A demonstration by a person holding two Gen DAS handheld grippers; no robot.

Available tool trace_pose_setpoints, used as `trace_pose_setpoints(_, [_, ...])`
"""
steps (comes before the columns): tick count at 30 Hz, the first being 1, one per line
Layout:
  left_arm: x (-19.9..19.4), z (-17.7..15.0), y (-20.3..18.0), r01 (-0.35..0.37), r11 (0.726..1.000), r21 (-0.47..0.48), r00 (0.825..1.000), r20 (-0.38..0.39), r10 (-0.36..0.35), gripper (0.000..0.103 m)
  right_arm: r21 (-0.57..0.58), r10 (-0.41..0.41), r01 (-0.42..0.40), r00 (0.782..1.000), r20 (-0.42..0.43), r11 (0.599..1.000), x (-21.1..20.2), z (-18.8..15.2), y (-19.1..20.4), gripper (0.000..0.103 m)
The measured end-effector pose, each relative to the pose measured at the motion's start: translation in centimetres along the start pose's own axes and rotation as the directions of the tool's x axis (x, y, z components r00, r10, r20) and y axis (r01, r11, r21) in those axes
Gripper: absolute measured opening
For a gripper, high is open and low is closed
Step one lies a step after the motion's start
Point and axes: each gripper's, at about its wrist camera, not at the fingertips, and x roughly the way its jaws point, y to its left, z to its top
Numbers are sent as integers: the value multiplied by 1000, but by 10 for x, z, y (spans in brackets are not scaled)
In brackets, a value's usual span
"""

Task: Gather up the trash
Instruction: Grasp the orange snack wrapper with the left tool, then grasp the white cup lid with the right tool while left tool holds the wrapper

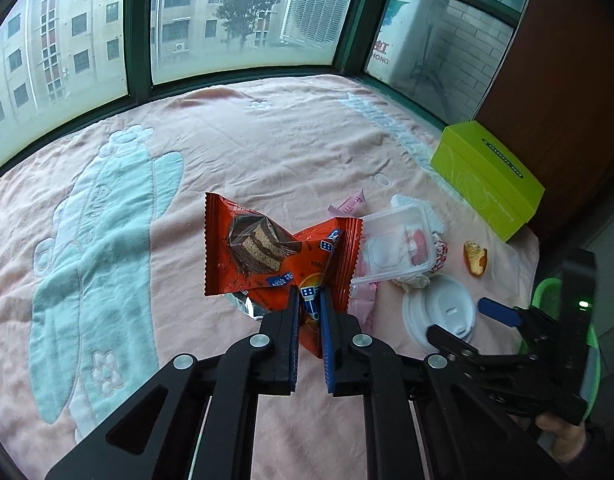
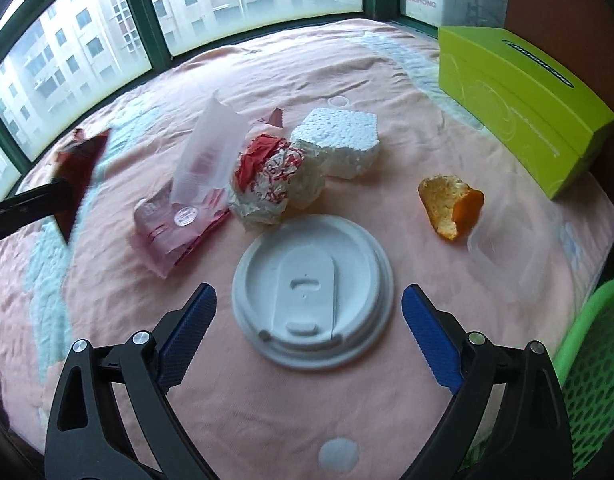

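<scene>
An orange cake wrapper (image 1: pixel 275 256) hangs crumpled and lifted off the bed. On the pink blanket lie a white cup lid (image 2: pixel 313 292), flat; a crumpled red-printed paper ball (image 2: pixel 275 184); a pink packet (image 2: pixel 175 228); a foam block (image 2: pixel 339 142); an orange peel (image 2: pixel 451 204); a clear plastic tray (image 2: pixel 211 148).

A pink blanket (image 1: pixel 291 148) with pale teal embossed figures covers the bed, a lime-green tissue box (image 2: pixel 519 108) sits at its far right corner beside a brown cabinet (image 1: pixel 567 92), and green-framed windows (image 1: pixel 141 28) show apartment blocks and a tree outside.
</scene>
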Motion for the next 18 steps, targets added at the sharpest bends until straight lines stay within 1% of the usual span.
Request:
trace_pose_setpoints(6, [-5,-2,-4,10,1000,3,1000,7,-10,10,17,8,-8,1000,-10,1000,6,0,-1,93])
trace_pose_setpoints(11, [-6,-3,-7,16,1000,1,1000,6,-16,10,-28,-25,24,999,-26,999,14,-1,5,94])
trace_pose_setpoints(14, [-6,-3,-7,17,1000,-2,1000,6,-17,10,-54,-50,49,999,-18,997,16,-2,8,94])
trace_pose_setpoints(18, [-7,-4,-8,16,1000,-3,1000,6,-16,10,-60,-60,59,998,-5,996,17,-4,9,93])
